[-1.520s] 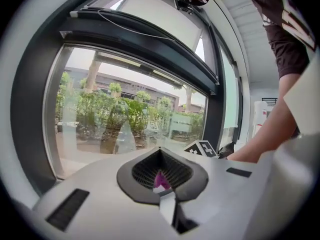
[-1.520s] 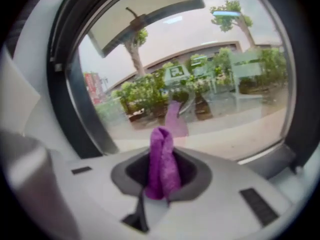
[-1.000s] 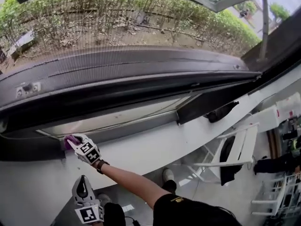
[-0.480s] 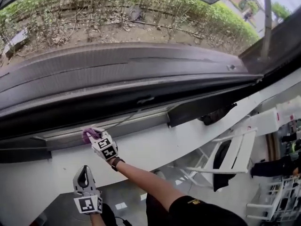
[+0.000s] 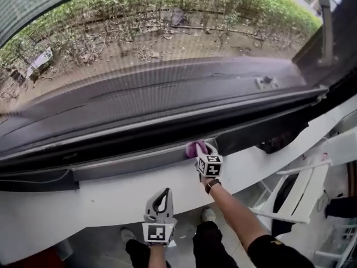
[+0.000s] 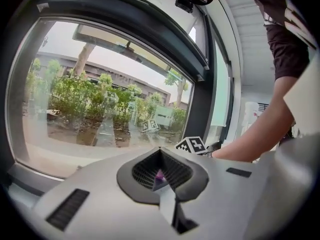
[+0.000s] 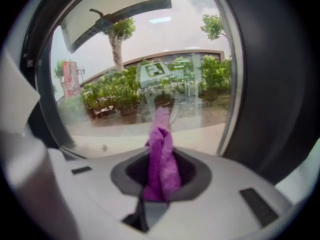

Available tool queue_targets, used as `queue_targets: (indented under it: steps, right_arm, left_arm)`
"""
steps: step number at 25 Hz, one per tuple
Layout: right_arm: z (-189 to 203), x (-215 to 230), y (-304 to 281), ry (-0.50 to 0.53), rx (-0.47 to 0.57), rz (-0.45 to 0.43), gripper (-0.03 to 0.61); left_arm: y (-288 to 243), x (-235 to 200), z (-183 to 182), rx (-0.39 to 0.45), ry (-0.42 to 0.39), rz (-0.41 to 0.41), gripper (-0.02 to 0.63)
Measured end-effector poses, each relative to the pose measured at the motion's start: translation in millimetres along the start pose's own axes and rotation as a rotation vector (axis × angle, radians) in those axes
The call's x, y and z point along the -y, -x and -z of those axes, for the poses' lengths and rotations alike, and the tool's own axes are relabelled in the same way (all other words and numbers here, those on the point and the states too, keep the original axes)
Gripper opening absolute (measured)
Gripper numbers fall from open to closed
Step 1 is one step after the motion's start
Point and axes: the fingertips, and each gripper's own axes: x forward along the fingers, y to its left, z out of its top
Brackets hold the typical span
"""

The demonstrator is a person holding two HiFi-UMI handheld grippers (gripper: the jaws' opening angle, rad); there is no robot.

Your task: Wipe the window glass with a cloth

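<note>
— Glass first: window glass [image 7: 125, 64] over most of the right gripper view, with trees, shrubs and a low building beyond it.
— And in the head view?
— Dark window frame [image 5: 167, 121] in a broad curved band across the middle. Shrubs and bare soil above it, white sill [image 5: 95, 200] along the lower left.
— Anything at the right edge?
— White chair [image 5: 301, 191], lower right, down on the floor and well apart from the frame.
— Right gripper [image 5: 201, 149]?
— Just right of centre in the head view, at the pale strip under the dark frame. Clenched on a purple cloth [image 5: 193, 147].
— Closer look at that cloth?
— Upright out of the jaws at the centre of the right gripper view. Tip up against the pane, meeting its own reflection there.
— Left gripper [image 5: 163, 192]?
— Bottom centre of the head view, below the sill, pointing up, well apart from the right one. Jaws pressed together in the left gripper view.
— Nothing between them?
— Only a tiny purple speck [image 6: 159, 174] at the tips, too small to identify.
</note>
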Motion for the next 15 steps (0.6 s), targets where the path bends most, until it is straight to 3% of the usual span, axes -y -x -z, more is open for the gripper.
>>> queue_targets:
  steps: [3, 6, 10, 15]
  right_arm:
    - [-1.0, 52.6, 3.2, -0.148, 0.020, 0.109, 0.080]
    - [-13.7, 43.3, 10.2, -0.267, 0.040, 0.050, 0.080]
    - [-45.0, -35.0, 68.7, -0.243, 0.067, -0.109, 0.080]
    - [-90.9, -169.5, 196.4, -0.161, 0.135, -0.301, 0.080]
  left_arm:
    - [-4.3, 15.7, -5.2, -0.030, -0.003, 0.019, 0.009]
    - [-0.3, 4.5, -27.6, -0.007, 0.068, -0.032, 0.009]
    - [23.3, -11.1, -79.3, 0.038, 0.101, -0.064, 0.009]
    - [100.8, -34.1, -150.1, 0.046, 0.149, -0.101, 0.009]
